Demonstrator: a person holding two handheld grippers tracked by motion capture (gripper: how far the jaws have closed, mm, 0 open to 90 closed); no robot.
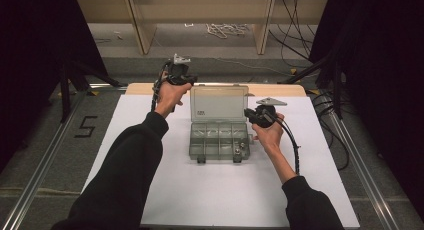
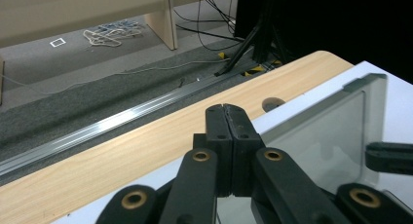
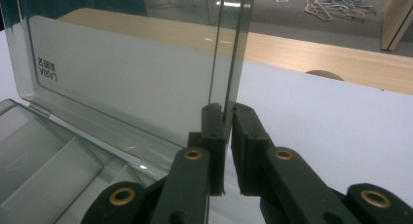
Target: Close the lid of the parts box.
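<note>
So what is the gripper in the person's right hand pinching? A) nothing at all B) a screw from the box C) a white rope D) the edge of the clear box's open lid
D: in the right gripper view the right gripper has its two black jaws closed on the thin side edge of the lid, which stands up from the clear box.

A lab or recording studio is indicated. A table (image 1: pixel 150 200) is enclosed by black curtains (image 1: pixel 30 50) and stands (image 1: pixel 65 90); rails (image 1: pixel 45 155) are laid on grey carpet, cables (image 1: pixel 295 35) are strewn behind, and a "5" (image 1: pixel 86 126) is taped to the floor.
</note>
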